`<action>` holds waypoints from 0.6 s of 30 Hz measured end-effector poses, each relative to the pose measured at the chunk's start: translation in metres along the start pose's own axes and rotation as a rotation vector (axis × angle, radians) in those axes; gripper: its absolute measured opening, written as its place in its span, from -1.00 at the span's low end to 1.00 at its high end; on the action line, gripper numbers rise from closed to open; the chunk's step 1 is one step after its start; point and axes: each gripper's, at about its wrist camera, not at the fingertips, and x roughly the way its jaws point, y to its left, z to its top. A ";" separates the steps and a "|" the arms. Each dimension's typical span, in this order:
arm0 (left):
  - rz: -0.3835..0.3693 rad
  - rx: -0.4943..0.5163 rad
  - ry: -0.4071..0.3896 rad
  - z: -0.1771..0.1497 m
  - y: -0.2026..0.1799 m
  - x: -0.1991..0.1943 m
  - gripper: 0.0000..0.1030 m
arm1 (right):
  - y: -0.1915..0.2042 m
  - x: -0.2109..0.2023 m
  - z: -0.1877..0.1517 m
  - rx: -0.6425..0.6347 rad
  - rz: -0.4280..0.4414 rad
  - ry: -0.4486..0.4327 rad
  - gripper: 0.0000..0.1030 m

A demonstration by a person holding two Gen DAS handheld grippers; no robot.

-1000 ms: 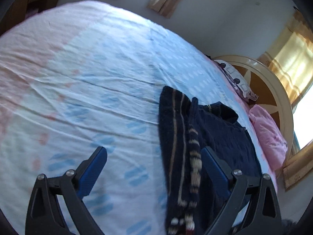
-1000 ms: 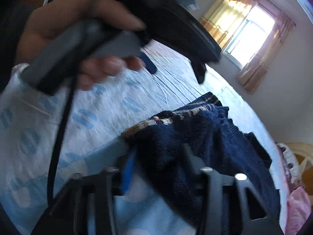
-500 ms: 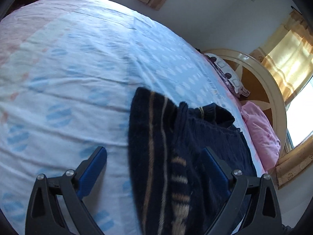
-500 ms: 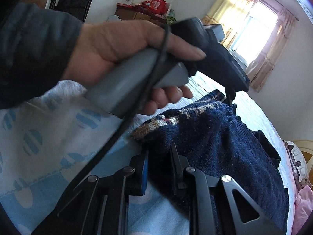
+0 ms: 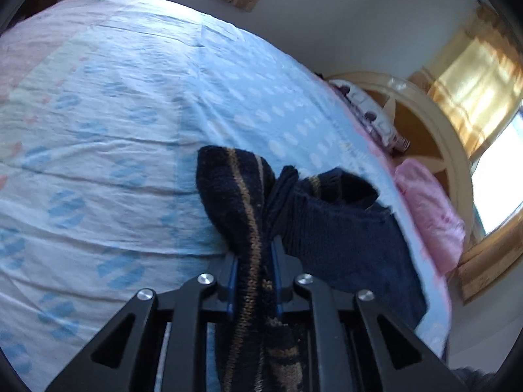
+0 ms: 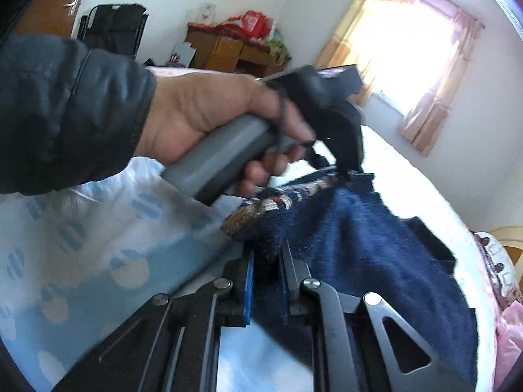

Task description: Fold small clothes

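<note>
The navy knit sweater (image 5: 333, 228) lies on the bed (image 5: 130, 130), filling the lower centre and right of both wrist views. The left tool (image 5: 253, 268) has just been closing and now pinches the patterned hem band (image 5: 248, 215) between its pads at the bottom centre of its view. The right tool (image 6: 266, 281) has likewise just been closing and is narrow on the same hem edge further along, the knit bunched between its blue pads. In the right view the person's left hand (image 6: 209, 114) grips that other tool's grey handle, in the upper left.

The step in hand looks like lifting the hem to fold it toward the collar. To do it well, raise both corners together and level, keep the edge taut between the tools so the thick knit does not sag or twist, and lay it down square before letting go.
</note>
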 end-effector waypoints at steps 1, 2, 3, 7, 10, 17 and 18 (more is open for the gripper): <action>-0.017 -0.016 -0.010 0.001 -0.002 -0.002 -0.68 | -0.005 -0.005 -0.002 0.009 -0.010 -0.008 -0.78; -0.035 -0.033 -0.022 0.002 -0.003 -0.005 -0.68 | -0.012 -0.011 -0.004 0.027 -0.017 -0.018 -0.78; -0.051 -0.048 -0.032 0.003 -0.005 -0.007 -0.69 | -0.018 -0.015 -0.005 0.041 -0.021 -0.026 -0.78; -0.075 -0.063 -0.060 0.004 -0.018 -0.010 -0.70 | -0.036 -0.034 -0.012 0.083 -0.052 -0.053 -0.78; -0.109 -0.074 -0.084 0.006 -0.032 -0.011 -0.70 | -0.046 -0.041 -0.018 0.101 -0.065 -0.065 -0.78; -0.133 -0.040 -0.119 0.013 -0.073 -0.006 -0.70 | -0.065 -0.058 -0.029 0.134 -0.104 -0.098 -0.79; -0.132 -0.041 -0.124 0.014 -0.077 -0.005 -0.70 | -0.070 -0.063 -0.030 0.150 -0.107 -0.104 -0.79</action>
